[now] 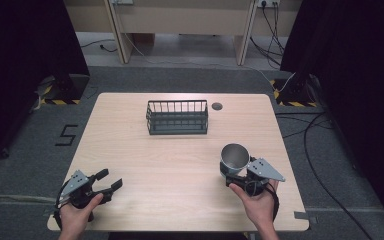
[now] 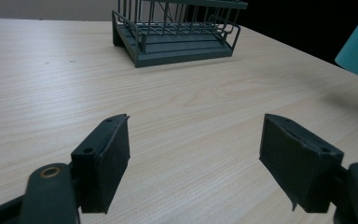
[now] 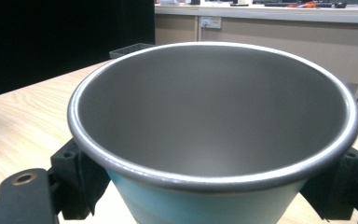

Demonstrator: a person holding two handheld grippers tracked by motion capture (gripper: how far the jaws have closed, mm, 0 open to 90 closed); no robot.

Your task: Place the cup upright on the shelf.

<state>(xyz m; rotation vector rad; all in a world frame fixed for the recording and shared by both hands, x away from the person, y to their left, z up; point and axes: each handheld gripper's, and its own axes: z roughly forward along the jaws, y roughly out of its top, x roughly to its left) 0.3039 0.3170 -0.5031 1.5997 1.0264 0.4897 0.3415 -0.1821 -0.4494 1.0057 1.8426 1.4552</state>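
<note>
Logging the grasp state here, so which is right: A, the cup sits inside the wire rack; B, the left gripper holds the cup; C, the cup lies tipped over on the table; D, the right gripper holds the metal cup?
D: the right gripper has its jaws closed on the sides of the metal cup, while the left gripper is open and holds nothing.

Even overhead light, soft shadows, dark surroundings (slightly soft focus)
</note>
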